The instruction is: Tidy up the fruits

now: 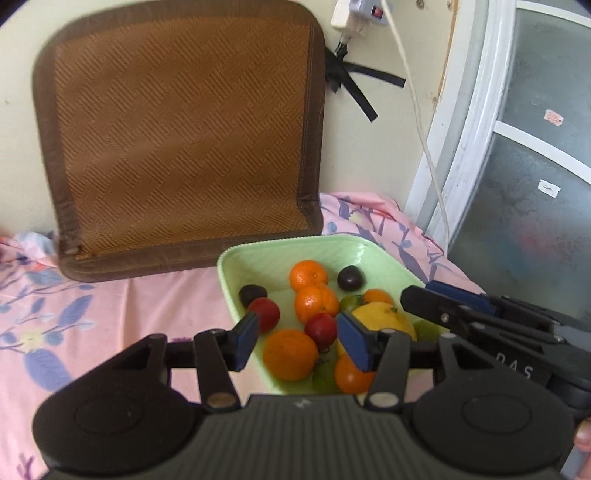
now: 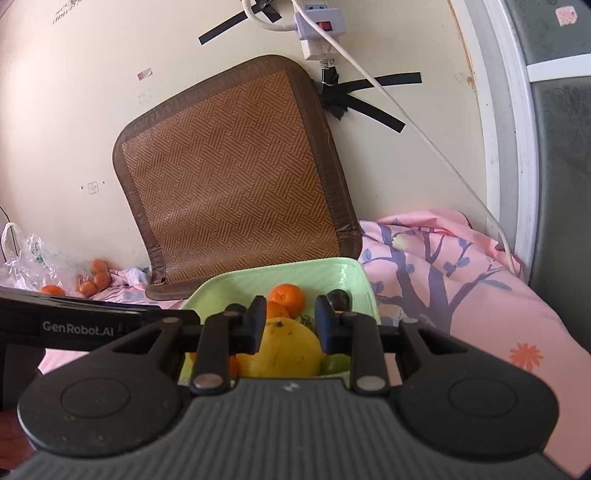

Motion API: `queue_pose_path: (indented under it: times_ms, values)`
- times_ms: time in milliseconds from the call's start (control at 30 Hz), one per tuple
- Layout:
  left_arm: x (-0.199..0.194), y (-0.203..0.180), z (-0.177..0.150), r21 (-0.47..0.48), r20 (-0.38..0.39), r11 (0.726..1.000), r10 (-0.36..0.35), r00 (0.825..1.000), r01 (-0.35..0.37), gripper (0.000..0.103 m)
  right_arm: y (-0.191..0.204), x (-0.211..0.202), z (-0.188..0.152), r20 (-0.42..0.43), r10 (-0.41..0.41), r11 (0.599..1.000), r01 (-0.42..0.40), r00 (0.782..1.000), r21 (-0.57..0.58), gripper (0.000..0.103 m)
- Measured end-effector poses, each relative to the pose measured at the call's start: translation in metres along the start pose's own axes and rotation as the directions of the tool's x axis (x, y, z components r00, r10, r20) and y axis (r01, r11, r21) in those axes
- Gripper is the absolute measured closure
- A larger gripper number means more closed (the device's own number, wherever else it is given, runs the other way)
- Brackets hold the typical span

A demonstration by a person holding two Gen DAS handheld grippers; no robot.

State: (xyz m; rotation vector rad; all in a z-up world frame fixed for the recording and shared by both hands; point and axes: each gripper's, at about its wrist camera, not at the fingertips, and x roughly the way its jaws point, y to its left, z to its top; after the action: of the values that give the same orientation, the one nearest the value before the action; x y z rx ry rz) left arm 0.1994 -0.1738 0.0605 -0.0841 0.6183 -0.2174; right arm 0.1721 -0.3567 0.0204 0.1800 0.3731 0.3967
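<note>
A light green tray (image 1: 258,254) on the pink sheet holds several oranges (image 1: 290,354), red plums (image 1: 320,329), dark plums (image 1: 350,277), green fruits and a big yellow citrus (image 1: 384,317). My left gripper (image 1: 299,341) is open and empty, hovering just above the tray's near fruits. My right gripper (image 2: 290,323) is open and empty above the yellow citrus (image 2: 284,349) in the same tray (image 2: 347,273); it also shows in the left wrist view (image 1: 443,308) at the tray's right side. The left gripper's body (image 2: 74,325) shows at the left of the right wrist view.
A brown woven mat (image 1: 181,140) leans on the wall behind the tray. A power strip (image 2: 319,26) and cable (image 2: 424,136) hang on the wall. Loose oranges (image 2: 94,282) and a plastic bag (image 2: 26,262) lie far left. A window frame (image 1: 476,122) is at right.
</note>
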Motion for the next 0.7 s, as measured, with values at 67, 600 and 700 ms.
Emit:
queue_pose_path:
  times_ms: [67, 600, 700]
  values:
    - [-0.019, -0.004, -0.006, 0.017, 0.025, 0.999, 0.036, 0.999, -0.037, 0.047, 0.005, -0.014, -0.006, 0.012, 0.003, 1.0, -0.003, 1.0, 0.02, 0.072]
    - [-0.121, 0.007, -0.076, -0.05, 0.08, 0.965, 0.26, 0.962, -0.256, 0.009, 0.056, -0.083, -0.062, -0.055, 0.049, 0.982, -0.038, 0.997, 0.185, 0.06]
    - [-0.13, 0.008, -0.083, -0.049, 0.086, 0.96, 0.279, 0.956, -0.276, 0.003, 0.061, -0.09, -0.063, -0.044, 0.046, 0.977, -0.035, 0.998, 0.209, 0.058]
